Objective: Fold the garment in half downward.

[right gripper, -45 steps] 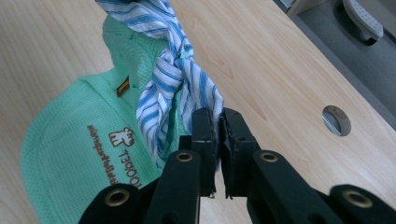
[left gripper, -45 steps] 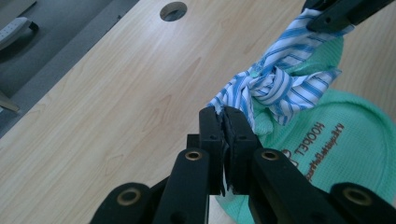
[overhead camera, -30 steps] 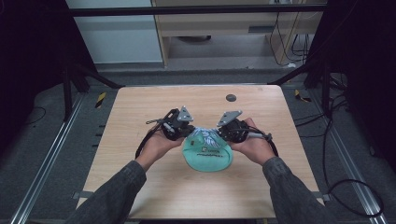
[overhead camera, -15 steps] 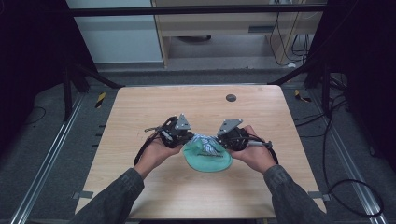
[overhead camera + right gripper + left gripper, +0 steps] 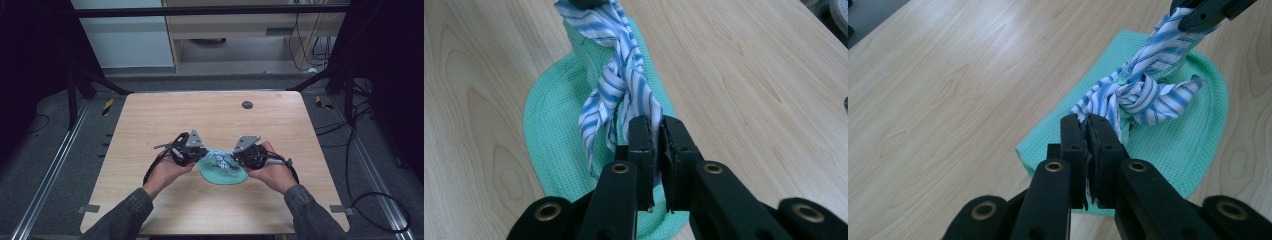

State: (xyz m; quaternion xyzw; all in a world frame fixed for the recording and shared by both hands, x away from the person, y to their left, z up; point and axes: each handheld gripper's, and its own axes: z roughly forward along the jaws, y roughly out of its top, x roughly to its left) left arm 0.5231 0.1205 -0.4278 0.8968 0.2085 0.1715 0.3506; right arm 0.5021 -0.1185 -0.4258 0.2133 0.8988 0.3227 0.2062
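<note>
Your left gripper has its jaws pinched together on one end of the blue-and-white striped cloth strip, with only a sliver of fabric showing between the pads. Your right gripper is clamped the same way on the other end of that strip, its jaws drawn in tight around the thin fold of cloth.

From above, your two grippers sit close together near the middle of the wooden table, the left gripper and the right gripper facing each other with the striped strip strung between them. The strip is twisted and looped on itself into a knot-like bunch midway along its length; in the left gripper view that bunch lies just past your jaws, with one loose striped end flopping out to the side.

Under the strip lies a green waffle-weave cloth, flat on the table with one rounded edge and one straighter edge. The strip rests on or just above it; where it rises toward the far gripper it lifts clear of the green fabric.

Your hands wrap around the gripper bodies, sleeves coming in from the bottom edge. A small dark round spot sits on the tabletop well beyond the cloths, toward the far side
</note>
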